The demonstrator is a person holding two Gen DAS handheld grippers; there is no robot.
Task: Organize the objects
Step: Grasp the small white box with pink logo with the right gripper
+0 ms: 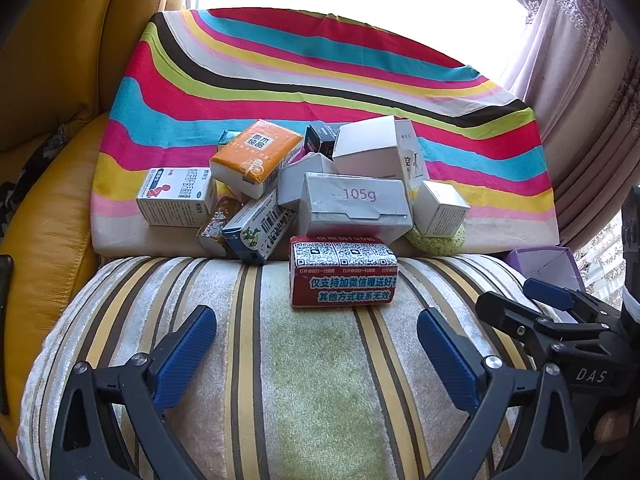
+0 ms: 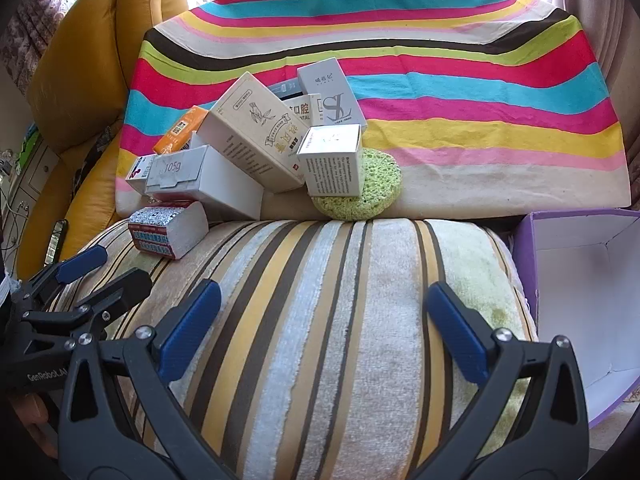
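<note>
boxes (image 1: 356, 204) piled on striped cloth (image 1: 320, 64); purple bin (image 2: 580, 280) beside

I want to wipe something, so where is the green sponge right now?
The green sponge lies at the right end of the pile of boxes, on the front edge of the rainbow-striped cushion, partly under a small white box. The left wrist view shows it there too.
</note>
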